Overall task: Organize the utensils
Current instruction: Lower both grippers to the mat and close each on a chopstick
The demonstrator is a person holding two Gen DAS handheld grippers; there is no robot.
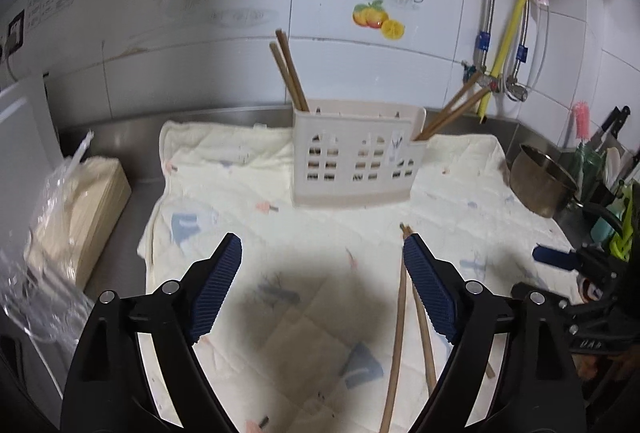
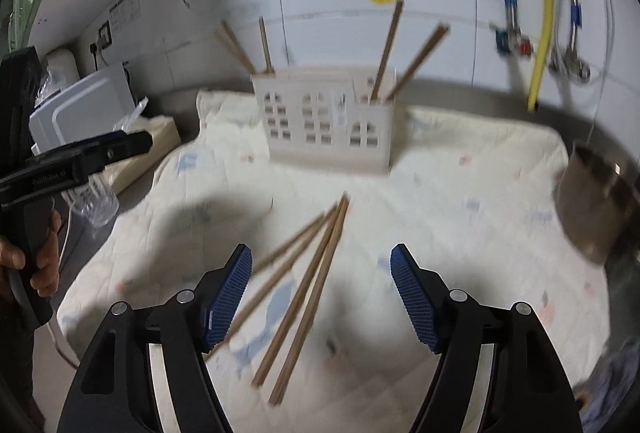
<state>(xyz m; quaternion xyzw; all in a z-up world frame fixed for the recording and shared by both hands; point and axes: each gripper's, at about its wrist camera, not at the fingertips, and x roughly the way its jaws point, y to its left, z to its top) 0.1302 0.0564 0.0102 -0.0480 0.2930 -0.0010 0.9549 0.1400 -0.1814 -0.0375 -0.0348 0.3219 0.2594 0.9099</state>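
A cream plastic utensil holder (image 1: pixel 356 157) (image 2: pixel 328 121) stands on a quilted cloth against the tiled wall. Two chopsticks (image 1: pixel 290 71) stand in its left slot and two (image 1: pixel 452 109) lean out of its right slot. Several loose wooden chopsticks (image 2: pixel 308 289) (image 1: pixel 398 329) lie on the cloth in front. My left gripper (image 1: pixel 322 265) is open and empty, its right finger beside the loose chopsticks. My right gripper (image 2: pixel 322 273) is open and empty above the loose chopsticks. The right wrist view is blurred.
The cream cloth (image 1: pixel 240 177) covers a steel counter. A tissue box (image 1: pixel 92 201) and clear plastic bag sit at the left. A metal pot (image 1: pixel 544 181) (image 2: pixel 596 205) and a rack of kitchen tools stand at the right. Pipes and a yellow hose (image 1: pixel 516 17) hang on the wall.
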